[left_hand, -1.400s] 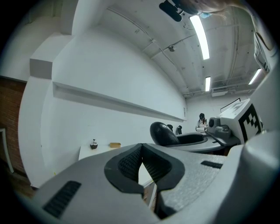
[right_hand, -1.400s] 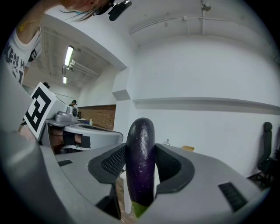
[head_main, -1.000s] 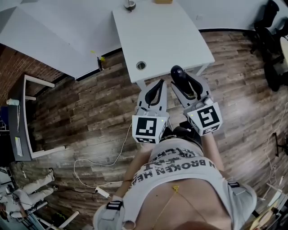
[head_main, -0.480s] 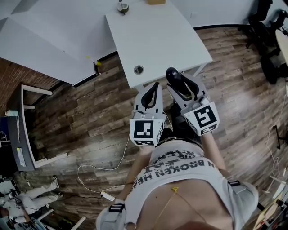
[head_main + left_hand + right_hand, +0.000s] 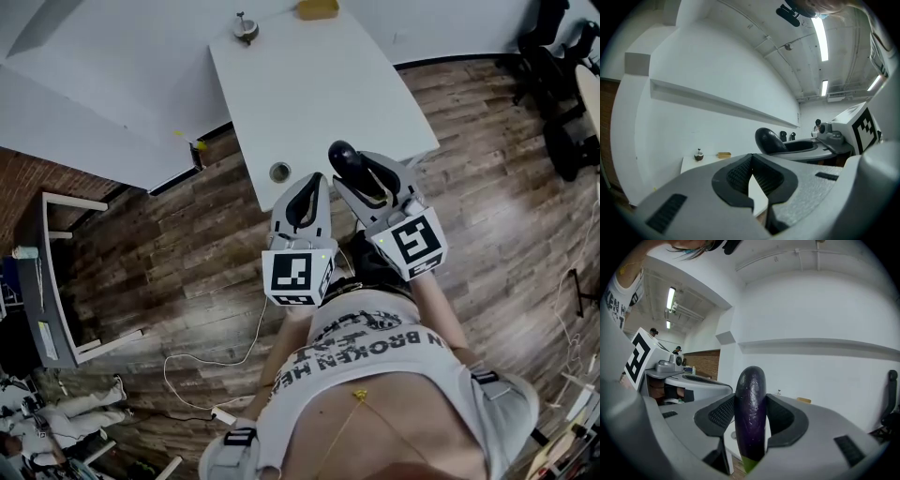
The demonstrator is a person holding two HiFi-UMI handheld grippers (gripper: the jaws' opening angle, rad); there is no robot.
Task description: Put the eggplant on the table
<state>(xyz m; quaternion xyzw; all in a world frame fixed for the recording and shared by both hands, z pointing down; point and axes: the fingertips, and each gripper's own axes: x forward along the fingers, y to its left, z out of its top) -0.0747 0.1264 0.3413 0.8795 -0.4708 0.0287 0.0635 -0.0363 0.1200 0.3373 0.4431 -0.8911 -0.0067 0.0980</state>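
Note:
A dark purple eggplant (image 5: 342, 157) with a green stem end stands upright between the pads of my right gripper (image 5: 364, 180), which is shut on it. In the right gripper view the eggplant (image 5: 750, 413) fills the gap between the jaws of the right gripper (image 5: 751, 409). It hangs over the near edge of the white table (image 5: 309, 84). My left gripper (image 5: 307, 199) is beside it on the left, shut with nothing held. In the left gripper view the left gripper (image 5: 751, 164) has its pads meeting, with the eggplant (image 5: 768, 139) at the right.
On the table's far end lie a small yellow object (image 5: 317, 8) and a small round brown item (image 5: 246, 28). A cable hole (image 5: 279, 172) is near the table's front edge. A dark shelf unit (image 5: 37, 281) stands left, office chairs (image 5: 562, 84) right, a cable (image 5: 216, 347) on the wooden floor.
Both grippers have moved forward toward the table together. The eggplant's tip, earlier over the floor just short of the edge, is now over the table's near edge.

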